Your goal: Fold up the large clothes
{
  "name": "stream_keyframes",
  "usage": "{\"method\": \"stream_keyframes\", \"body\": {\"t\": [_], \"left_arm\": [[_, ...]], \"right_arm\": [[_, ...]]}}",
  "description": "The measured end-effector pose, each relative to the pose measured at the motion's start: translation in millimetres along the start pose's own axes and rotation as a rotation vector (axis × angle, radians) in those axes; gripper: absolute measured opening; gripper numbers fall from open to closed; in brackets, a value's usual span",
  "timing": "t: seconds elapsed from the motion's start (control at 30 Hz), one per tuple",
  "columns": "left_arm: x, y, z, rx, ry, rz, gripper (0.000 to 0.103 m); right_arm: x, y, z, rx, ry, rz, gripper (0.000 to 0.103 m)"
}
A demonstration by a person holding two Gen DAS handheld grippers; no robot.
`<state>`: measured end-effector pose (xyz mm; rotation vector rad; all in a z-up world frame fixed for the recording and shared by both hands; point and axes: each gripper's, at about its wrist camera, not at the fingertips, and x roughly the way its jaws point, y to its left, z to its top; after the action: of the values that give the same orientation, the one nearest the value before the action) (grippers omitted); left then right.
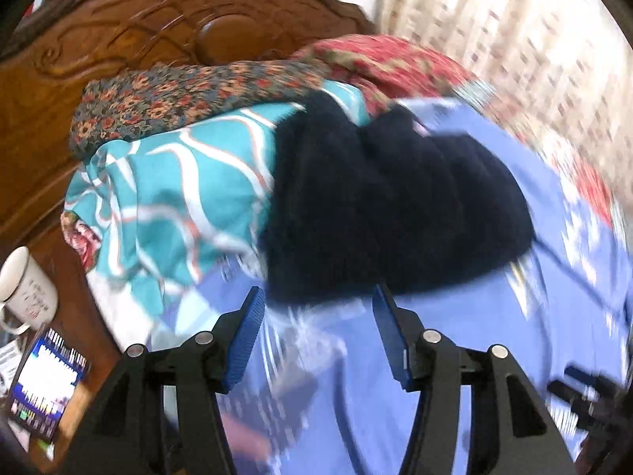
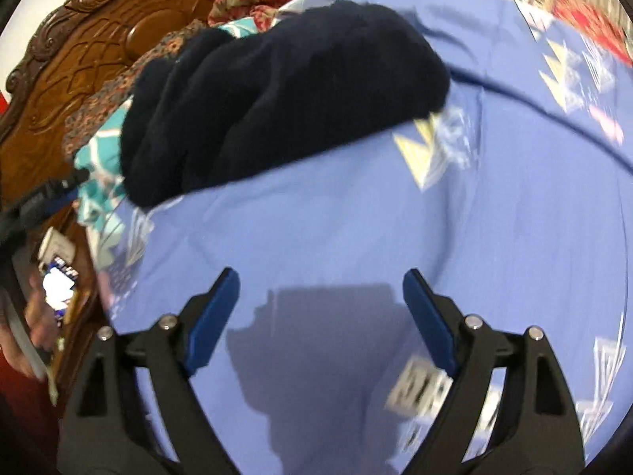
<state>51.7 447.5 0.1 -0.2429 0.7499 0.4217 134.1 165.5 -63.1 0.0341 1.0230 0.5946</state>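
Observation:
A dark navy knitted garment (image 1: pixel 387 202) lies bunched in a heap on the blue bedsheet (image 1: pixel 455 336). In the right wrist view the garment (image 2: pixel 277 91) sits at the upper left on the sheet (image 2: pixel 474 237). My left gripper (image 1: pixel 318 297) is open and empty, its fingertips just short of the garment's near edge. My right gripper (image 2: pixel 320 277) is open and empty above bare sheet, well short of the garment. The right gripper's body also shows at the lower right of the left wrist view (image 1: pixel 585 399).
A teal patterned cloth (image 1: pixel 166 202), a floral cloth (image 1: pixel 178 99) and a red floral pillow (image 1: pixel 387 63) lie by the carved wooden headboard (image 1: pixel 118 31). A white mug (image 1: pixel 23 289) and a lit phone (image 1: pixel 43 388) sit on the bedside table. A curtain (image 1: pixel 514 39) hangs at the right.

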Motion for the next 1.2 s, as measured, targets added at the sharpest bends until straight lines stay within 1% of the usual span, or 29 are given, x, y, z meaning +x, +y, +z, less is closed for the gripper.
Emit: {"method": "stream_keyframes", "body": {"t": [0.07,0.13,0.23,0.4,0.53,0.7,0.93,1.07,1.2], "left_arm": [[-20.7,-15.7,-29.0,0.059,0.014,-0.010,0.076],[-38.7,-35.7,-53.6,0.104,0.036,-0.067,0.078],[-62.0,-57.4,-86.3,0.154,0.049,-0.099,0.078],[-81.5,-70.4,-114.1,0.152,0.121,-0.130,0.078],[-97.2,-77.3,-129.6,0.172,0.133,-0.091,0.078],[-106.3,-84.2,-140.9,0.172,0.167,-0.041,0.078],[-108.6,-93.3,-151.5,0.198,0.199,0.026,0.079],[-111.2,-98.3,-152.4,0.210,0.190,0.065,0.080],[-115.3,-100.1,-151.2,0.206,0.180,0.088,0.085]], "right_arm": [[-11.6,4.6,-14.7,-0.002,0.011,-0.003,0.082],[-27.3,12.0,-32.0,-0.027,0.007,-0.035,0.083],[-47.2,18.4,-50.1,-0.056,-0.028,-0.088,0.090],[-85.3,19.9,-85.4,-0.057,-0.072,-0.139,0.091],[-104.5,21.2,-108.9,-0.061,-0.086,-0.145,0.092],[-114.5,17.7,-126.6,-0.058,-0.078,-0.139,0.093],[-119.0,6.1,-139.5,-0.020,-0.048,-0.138,0.094],[-121.9,1.2,-142.3,-0.006,-0.046,-0.133,0.094],[-124.9,-1.7,-144.4,0.008,-0.047,-0.127,0.094]]}}
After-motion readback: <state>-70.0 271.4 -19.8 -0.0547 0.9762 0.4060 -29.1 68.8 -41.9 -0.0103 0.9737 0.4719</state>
